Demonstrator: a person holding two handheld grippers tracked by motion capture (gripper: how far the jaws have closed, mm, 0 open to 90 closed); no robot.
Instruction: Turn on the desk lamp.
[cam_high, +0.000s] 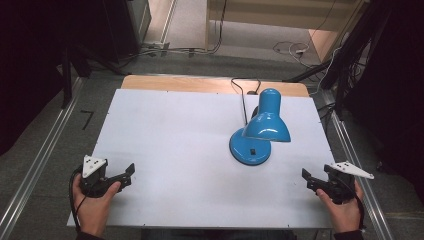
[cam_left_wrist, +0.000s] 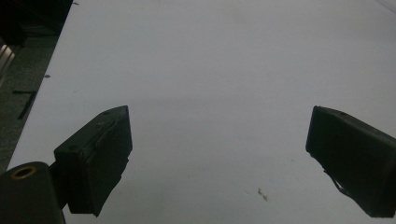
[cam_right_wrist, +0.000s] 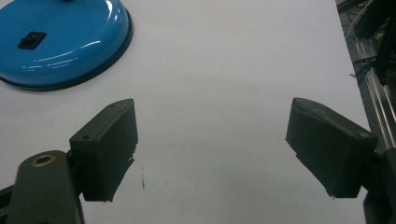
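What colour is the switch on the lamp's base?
Black. The switch sits on the glossy blue base, clearest in the right gripper view.

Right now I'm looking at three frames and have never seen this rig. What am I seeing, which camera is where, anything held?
There is no robot arm here. A person holds a two-jaw tool in each hand: the left gripper and the right gripper, near the table's close corners.

The wide picture comes from a fixed camera above the person, looking down on the white table. The other two come from cameras riding on each gripper, looking along its black jaws.

On the table stands a blue desk lamp with a round base carrying a black switch; its cord runs off the far edge. The lamp's base lies ahead of the right gripper.

Both grippers are open with bare table between the jaws. Nothing is held.
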